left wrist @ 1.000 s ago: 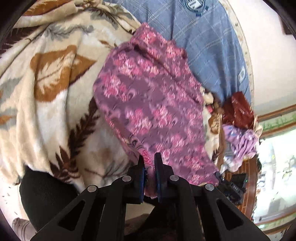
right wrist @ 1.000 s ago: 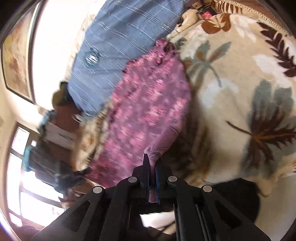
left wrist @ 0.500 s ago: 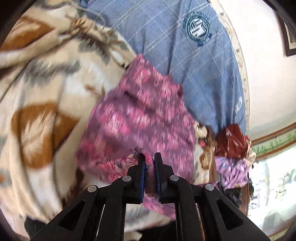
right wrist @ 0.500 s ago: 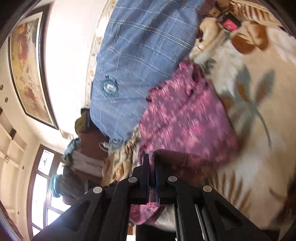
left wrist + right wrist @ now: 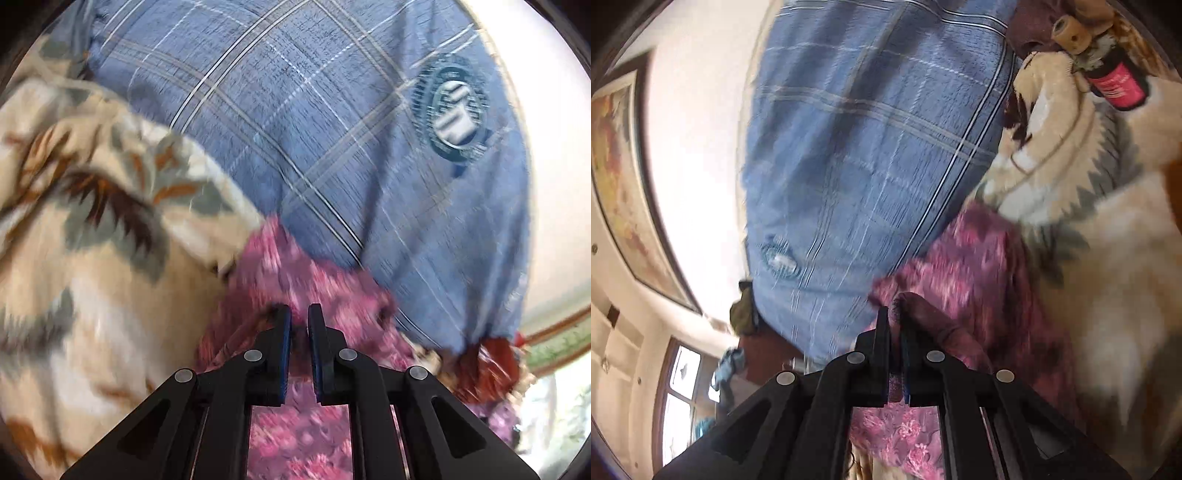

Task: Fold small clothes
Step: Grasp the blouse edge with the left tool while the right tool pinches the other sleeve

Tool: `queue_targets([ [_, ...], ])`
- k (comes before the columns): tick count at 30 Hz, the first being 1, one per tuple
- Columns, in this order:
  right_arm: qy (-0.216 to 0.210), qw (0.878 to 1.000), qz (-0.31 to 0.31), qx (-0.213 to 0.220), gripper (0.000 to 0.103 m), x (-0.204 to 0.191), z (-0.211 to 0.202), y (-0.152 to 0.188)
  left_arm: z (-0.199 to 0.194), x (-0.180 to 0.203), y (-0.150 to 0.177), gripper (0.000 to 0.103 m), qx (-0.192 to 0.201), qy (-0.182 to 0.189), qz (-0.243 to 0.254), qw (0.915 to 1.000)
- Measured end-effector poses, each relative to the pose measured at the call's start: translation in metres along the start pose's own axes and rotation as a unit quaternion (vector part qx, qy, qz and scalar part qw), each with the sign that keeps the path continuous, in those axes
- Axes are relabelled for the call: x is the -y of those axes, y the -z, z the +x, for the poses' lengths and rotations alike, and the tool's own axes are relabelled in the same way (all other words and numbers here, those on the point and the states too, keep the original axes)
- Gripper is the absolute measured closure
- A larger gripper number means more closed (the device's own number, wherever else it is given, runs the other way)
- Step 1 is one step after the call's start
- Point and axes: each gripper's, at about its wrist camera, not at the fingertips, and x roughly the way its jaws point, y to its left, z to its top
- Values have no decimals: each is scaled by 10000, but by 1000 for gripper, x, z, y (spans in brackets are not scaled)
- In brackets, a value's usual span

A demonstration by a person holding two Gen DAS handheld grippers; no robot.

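**A:** Starting on the left, what does the left gripper [image 5: 299, 325] have?

**B:** Its fingers [image 5: 283, 332] stand narrow, with a slim gap, and an edge of the pink floral garment [image 5: 295, 273] sits between them. Motion blur keeps me from saying how much cloth is caught. The garment lies on the leaf-print blanket [image 5: 92, 258], its far end up against the blue plaid pillow [image 5: 295, 129].

**A:** And on the right?

**B:** The right gripper [image 5: 894, 332] is pinched nearly closed on another edge of the same garment [image 5: 979, 266]; a dark fold rises just beside its fingers [image 5: 882, 332]. A red-labelled bottle [image 5: 1115, 81] rests well apart on the blanket [image 5: 1108, 295].

**A:** How will the cloth behave?

**B:** I'd judge it thin, light and limp. It will sag between two holds and crease wherever it lands, and it may drag on the fuzzy blanket. Hems or corners look the best places to grip, both edges kept level. Slippery? Cannot tell.
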Motion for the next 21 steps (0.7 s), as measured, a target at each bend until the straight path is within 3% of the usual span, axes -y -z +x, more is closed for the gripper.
queue_targets([
  [3,245,9996,149,61,93,17,24,-20,34,-3,-19,94,-9,-332,-124,9994],
  [5,941,9949,365,-64,93,34,39,-27,54,-12,-26,94,-292,-483,-311,9979],
  [6,1116,9928,422,-118,93,39,41,-29,59,-17,-27,94,-436,-421,-413,9973],
  [8,1097,9931,376,-177,90,41,38,-29,55,-20,-27,93,-362,-220,-355,9985],
  [10,941,9955,64,-12,72,31,23,-28,45,-18,-23,78,-169,-112,-160,9997],
  [11,919,9956,-103,113,51,26,15,-28,42,-17,-19,61,-120,-87,-70,9999],
  [12,913,9952,-245,244,38,22,7,-28,40,-15,-15,47,-111,-100,6,9999],
  [14,1015,9929,-469,406,36,17,-3,-28,47,-12,-7,45,-171,-197,204,9995],
  [21,1945,9712,-1361,-206,37,12,29,-11,96,-14,-13,45,-819,-195,31,9964],
])
